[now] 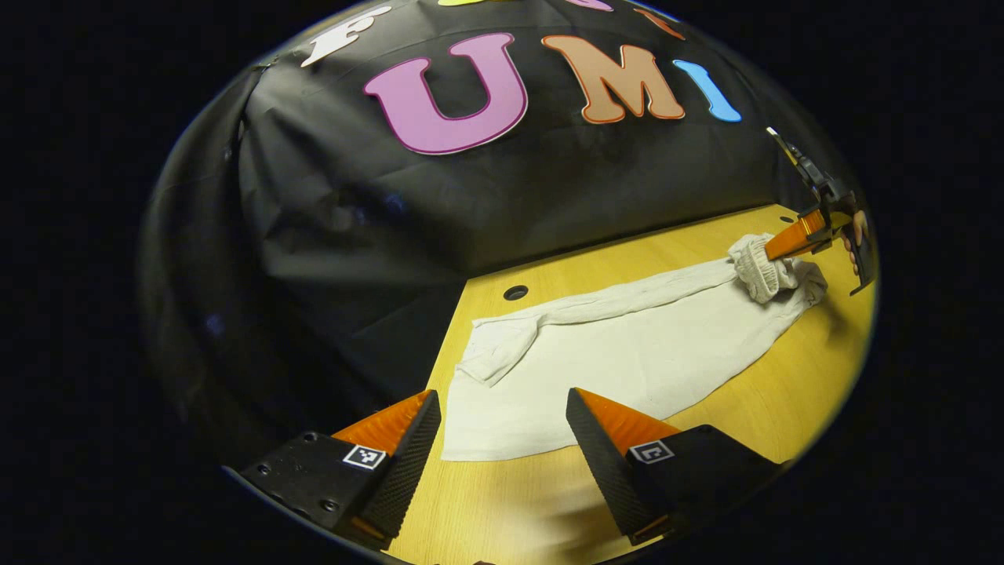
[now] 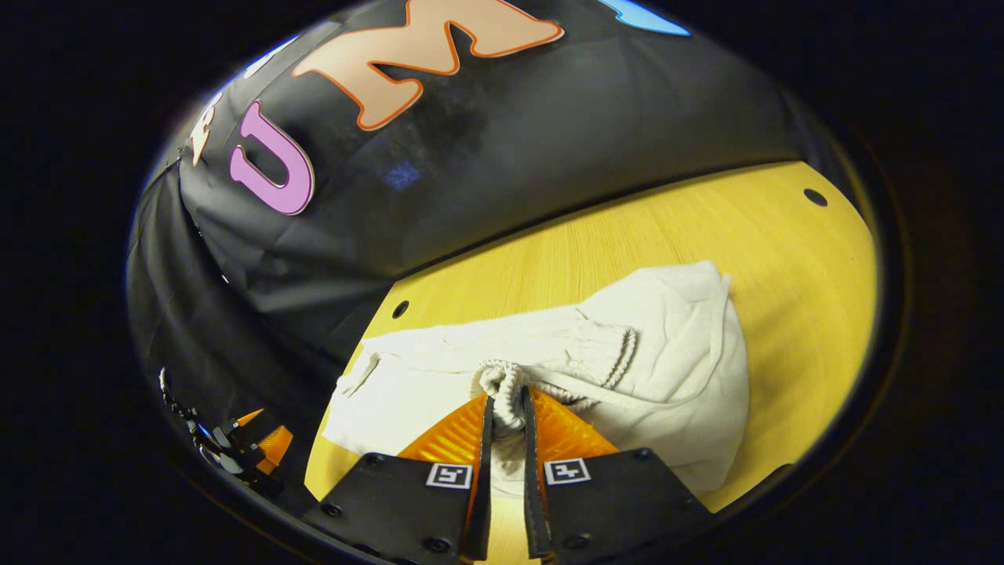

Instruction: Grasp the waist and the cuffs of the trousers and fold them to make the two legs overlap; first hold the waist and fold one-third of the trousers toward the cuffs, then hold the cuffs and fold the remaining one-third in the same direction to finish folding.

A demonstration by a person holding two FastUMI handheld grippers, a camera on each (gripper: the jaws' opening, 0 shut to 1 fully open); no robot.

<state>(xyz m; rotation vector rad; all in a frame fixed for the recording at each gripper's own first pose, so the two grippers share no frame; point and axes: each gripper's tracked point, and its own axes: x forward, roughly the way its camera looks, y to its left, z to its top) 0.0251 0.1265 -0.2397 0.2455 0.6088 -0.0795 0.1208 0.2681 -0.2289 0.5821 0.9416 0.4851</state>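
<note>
Trousers (image 1: 627,345) lay spread on the wooden table (image 1: 784,392), the waist nearest our left gripper (image 1: 502,439), which hovered just over that edge with its fingers wide apart and gripping nothing. At the far end, our right gripper (image 2: 506,424) had pinched a ribbed cuff (image 2: 502,384) between both fingers.
</note>
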